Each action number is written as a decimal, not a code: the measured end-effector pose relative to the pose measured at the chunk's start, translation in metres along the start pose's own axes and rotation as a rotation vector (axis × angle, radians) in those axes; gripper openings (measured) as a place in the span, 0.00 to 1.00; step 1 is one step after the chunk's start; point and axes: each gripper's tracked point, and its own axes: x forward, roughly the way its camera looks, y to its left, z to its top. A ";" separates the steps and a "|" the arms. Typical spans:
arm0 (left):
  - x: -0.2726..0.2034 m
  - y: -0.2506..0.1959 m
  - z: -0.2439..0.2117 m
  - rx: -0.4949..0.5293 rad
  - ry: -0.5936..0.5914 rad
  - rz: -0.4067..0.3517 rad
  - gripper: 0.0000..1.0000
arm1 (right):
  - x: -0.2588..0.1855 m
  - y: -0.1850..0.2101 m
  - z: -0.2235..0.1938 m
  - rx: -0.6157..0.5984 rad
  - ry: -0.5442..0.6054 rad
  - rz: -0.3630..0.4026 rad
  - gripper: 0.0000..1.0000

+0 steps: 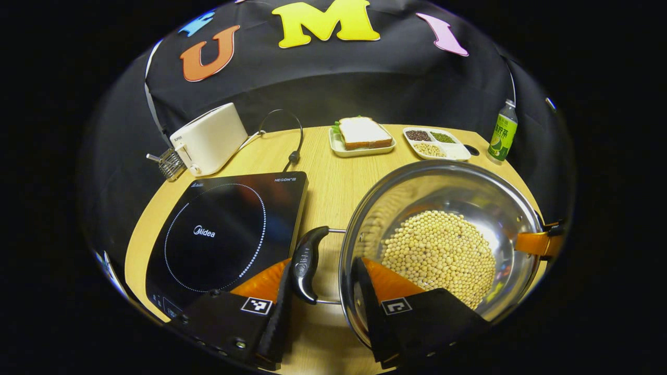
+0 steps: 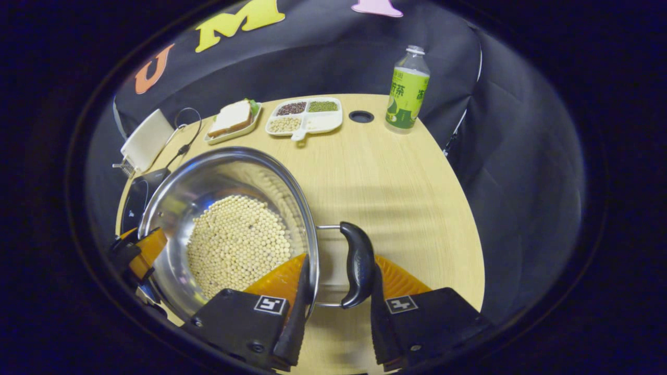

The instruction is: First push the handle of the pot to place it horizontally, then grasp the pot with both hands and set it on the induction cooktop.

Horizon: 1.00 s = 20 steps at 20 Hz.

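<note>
Cooktop (image 1: 224,234): on the bench (image 1: 323,161), just left of the left gripper; its glass is bare. The pot must travel leftward onto it.
Left gripper (image 1: 323,291): fingers partly open, straddling the pot's left handle (image 1: 306,263); the right finger lies inside the rim. Whether both press, I cannot tell.
Pot (image 1: 443,187): ahead and right of the left gripper, between both grippers, on the bench beside the cooktop. Handles lie left-right, so likely already levelled.
Contents: pale beans (image 1: 437,255) cover the pot's floor.
Right gripper (image 2: 338,291): fingers partly open around the right handle (image 2: 357,263); contact unclear.
Judgement: lift stage; keep level.
</note>
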 end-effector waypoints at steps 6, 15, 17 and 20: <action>-0.009 0.004 0.006 0.000 -0.011 -0.001 0.61 | -0.011 0.001 0.001 -0.011 -0.023 -0.001 0.52; -0.037 0.045 0.034 -0.023 -0.049 0.005 0.61 | -0.049 0.042 0.023 -0.030 -0.067 0.014 0.52; -0.043 0.059 0.041 -0.030 -0.057 0.009 0.61 | -0.057 0.054 0.029 -0.038 -0.079 0.018 0.52; -0.052 0.082 0.049 -0.037 -0.068 0.015 0.61 | -0.068 0.077 0.035 -0.046 -0.094 0.025 0.52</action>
